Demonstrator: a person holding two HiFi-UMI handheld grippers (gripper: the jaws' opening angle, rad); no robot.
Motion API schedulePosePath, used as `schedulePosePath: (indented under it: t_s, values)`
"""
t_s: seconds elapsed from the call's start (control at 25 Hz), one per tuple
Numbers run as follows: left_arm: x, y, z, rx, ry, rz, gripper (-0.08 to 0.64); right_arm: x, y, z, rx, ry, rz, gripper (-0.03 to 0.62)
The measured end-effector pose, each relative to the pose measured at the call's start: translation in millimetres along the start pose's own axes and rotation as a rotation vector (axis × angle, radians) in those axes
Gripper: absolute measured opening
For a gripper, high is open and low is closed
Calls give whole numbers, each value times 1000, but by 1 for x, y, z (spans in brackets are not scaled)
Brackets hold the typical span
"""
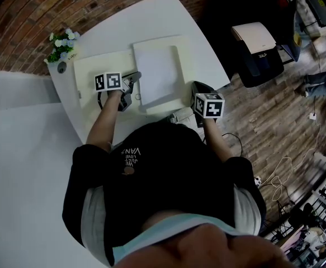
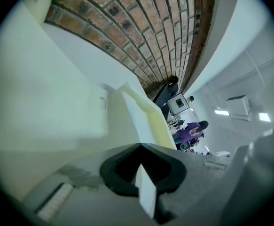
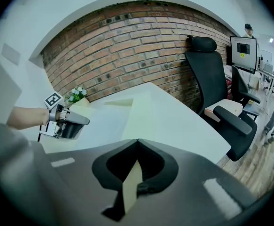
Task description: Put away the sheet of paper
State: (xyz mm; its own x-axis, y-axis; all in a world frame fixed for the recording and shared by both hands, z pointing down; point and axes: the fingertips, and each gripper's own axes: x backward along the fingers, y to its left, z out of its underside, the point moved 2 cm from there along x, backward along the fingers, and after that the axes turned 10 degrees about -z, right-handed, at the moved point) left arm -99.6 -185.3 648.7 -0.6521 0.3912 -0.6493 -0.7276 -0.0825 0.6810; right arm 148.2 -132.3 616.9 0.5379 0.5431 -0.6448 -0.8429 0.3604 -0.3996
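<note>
A white sheet of paper (image 1: 158, 71) lies on an open cream folder (image 1: 98, 71) on the white table (image 1: 151, 24). My left gripper (image 1: 136, 78) is at the sheet's left edge. In the left gripper view its jaws are shut (image 2: 140, 145) with a white paper edge (image 2: 146, 194) pinched between them. My right gripper (image 1: 195, 89) sits at the folder's right edge near the table front. Its jaws are shut (image 3: 137, 140) on a cream strip (image 3: 129, 188) of the folder. In the right gripper view the left gripper (image 3: 66, 124) shows beside the sheet (image 3: 106, 119).
A small pot of flowers (image 1: 62, 43) stands at the table's far left corner. A black office chair (image 1: 258, 52) is right of the table, by the brick wall (image 3: 127, 41). Cables lie on the wooden floor (image 1: 280, 172). The table's front edge is close to my body.
</note>
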Motion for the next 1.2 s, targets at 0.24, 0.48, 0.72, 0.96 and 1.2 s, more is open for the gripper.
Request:
schedulePosePath:
  t_s: [0.24,0.48,0.72,0.96,1.2]
  values:
    - [-8,-5,1,9,7,7,-2,0,-2,0,-2,3,2,-2]
    - [-14,-8,2,13,18,15,-2,-1,-1,1,-1,6,0,-2]
    - [-21,-13,4,10,29,22,-2,0,-1,0,3,4,-2,-2]
    - [-25,-17,7,-15,45,20,-2,0,-2,0,2,2,7,-2]
    - [-28,-18,10,-48,59,11,0,0,1,-1,9,3,-2,-2]
